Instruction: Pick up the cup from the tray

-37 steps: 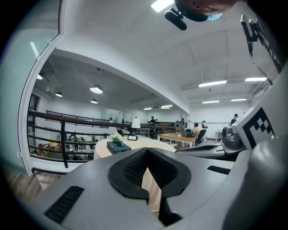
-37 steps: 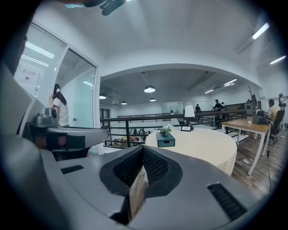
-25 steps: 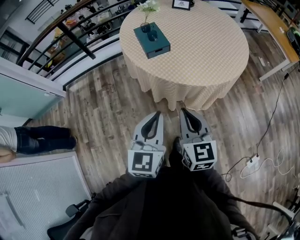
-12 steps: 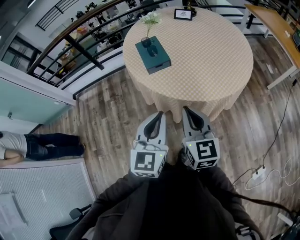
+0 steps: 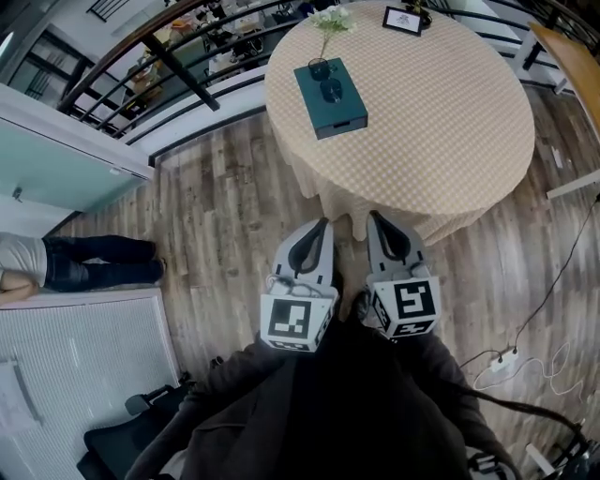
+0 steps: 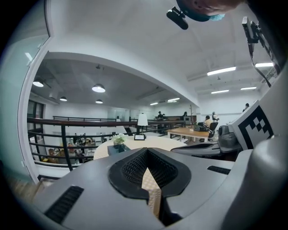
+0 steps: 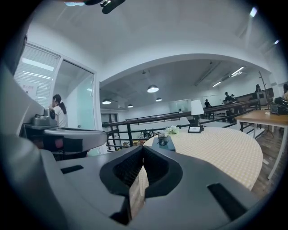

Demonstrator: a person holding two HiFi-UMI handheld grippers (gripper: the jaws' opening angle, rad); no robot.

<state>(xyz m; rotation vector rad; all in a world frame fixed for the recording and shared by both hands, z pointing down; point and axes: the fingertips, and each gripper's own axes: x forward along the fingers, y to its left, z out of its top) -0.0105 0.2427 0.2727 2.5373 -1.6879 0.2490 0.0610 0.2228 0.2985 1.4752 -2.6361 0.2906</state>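
Note:
A dark teal tray (image 5: 330, 101) lies on the left part of a round table (image 5: 441, 112) with a beige checked cloth. Two glass cups (image 5: 320, 68) stand on the tray's far half. In the right gripper view the tray (image 7: 164, 145) and a cup (image 7: 161, 138) show small and far off. The tray (image 6: 118, 148) is also distant in the left gripper view. My left gripper (image 5: 322, 226) and right gripper (image 5: 371, 219) are held side by side close to the body, over the wooden floor short of the table. Both are shut and hold nothing.
A vase of white flowers (image 5: 330, 19) and a picture frame (image 5: 401, 19) stand at the table's far edge. A black railing (image 5: 187, 66) runs behind the table. A person (image 5: 66, 262) stands at left by a glass wall. A power strip (image 5: 502, 361) lies on the floor at right.
The head view has shifted: the table and tray now sit further right and a little lower in it. Both grippers stay shut together in front of the body.

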